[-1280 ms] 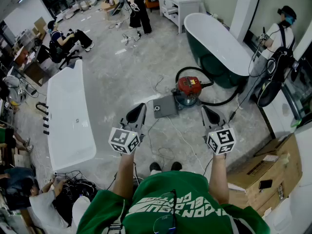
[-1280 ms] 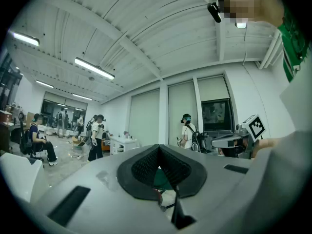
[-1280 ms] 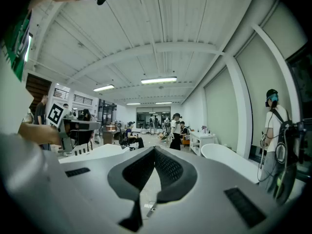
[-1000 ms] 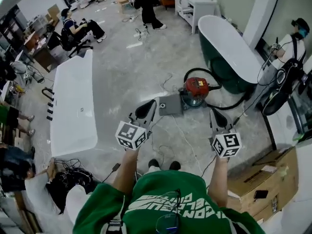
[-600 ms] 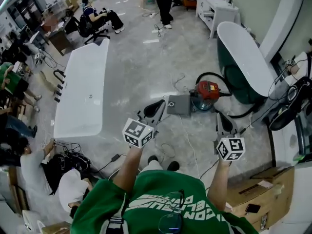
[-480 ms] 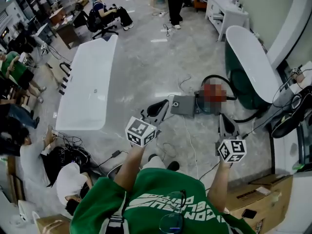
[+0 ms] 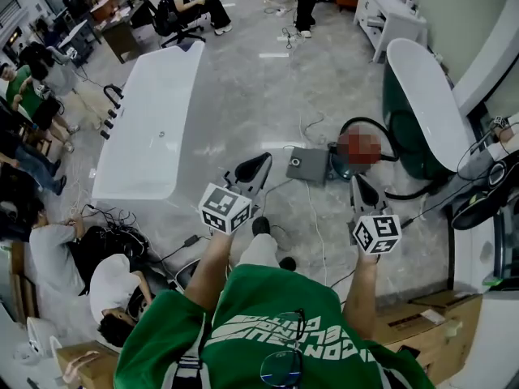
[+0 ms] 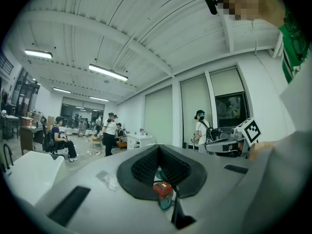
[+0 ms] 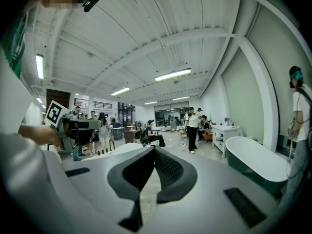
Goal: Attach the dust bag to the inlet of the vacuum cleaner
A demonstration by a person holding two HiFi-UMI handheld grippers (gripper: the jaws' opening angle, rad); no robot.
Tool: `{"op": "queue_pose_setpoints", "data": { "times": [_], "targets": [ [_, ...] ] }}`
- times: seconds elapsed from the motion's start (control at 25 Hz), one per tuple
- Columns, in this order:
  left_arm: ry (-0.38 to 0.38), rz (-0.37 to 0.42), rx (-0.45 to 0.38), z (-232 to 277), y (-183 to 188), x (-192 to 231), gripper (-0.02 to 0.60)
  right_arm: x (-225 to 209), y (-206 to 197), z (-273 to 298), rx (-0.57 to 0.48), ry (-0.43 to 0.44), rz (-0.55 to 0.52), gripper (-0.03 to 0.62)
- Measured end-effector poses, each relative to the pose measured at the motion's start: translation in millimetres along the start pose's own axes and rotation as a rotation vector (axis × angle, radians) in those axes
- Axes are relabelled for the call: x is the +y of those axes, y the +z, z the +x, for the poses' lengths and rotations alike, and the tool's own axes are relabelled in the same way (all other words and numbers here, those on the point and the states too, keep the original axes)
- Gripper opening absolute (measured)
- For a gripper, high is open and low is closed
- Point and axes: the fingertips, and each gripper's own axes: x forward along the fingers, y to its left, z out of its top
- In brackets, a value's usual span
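Observation:
The vacuum cleaner [image 7: 347, 167] stands on the floor ahead of me, its red top under a blurred patch, with a black hose [image 7: 375, 121] looping round it. The flat grey dust bag [image 7: 306, 166], with a round hole in it, lies against the vacuum's left side. My left gripper [image 7: 263, 160] is shut and empty, held in the air left of the bag. My right gripper [image 7: 354, 181] is shut and empty, just in front of the vacuum. In the left gripper view the vacuum's red top [image 8: 163, 189] shows below the shut left gripper [image 8: 158, 148]. The right gripper [image 9: 153, 149] points over bare floor.
A long white bathtub [image 7: 150, 120] stands at the left and a dark green one [image 7: 422, 96] at the right behind the vacuum. Cables [image 7: 312, 225] trail over the floor by my feet. Cardboard boxes [image 7: 430, 331] sit at lower right. People sit and crouch along the left side.
The view has swung as I stepped forward, and the vacuum and bag now lie closer to both grippers. Both grippers have come forward and a little down. Their jaws have stayed shut.

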Motion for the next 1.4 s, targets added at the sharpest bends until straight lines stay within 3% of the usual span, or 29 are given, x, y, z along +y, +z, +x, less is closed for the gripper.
{"op": "queue_pose_setpoints", "data": {
  "times": [0.52,0.92,1.4],
  "targets": [
    [-0.077,-0.019,0.007,59,-19,22,0.003,-27,-1,48,0.028,-0.022,-0.031,0.008],
    [-0.139,-0.076,0.067,154,-51,94,0.003,-74,-4,145,0.079,-0.046,-0.020,0.008],
    [-0.283,-0.098,0.108,251,-74,200,0.003,-96,-9,280,0.153,-0.103,0.012,0.008]
  ]
}}
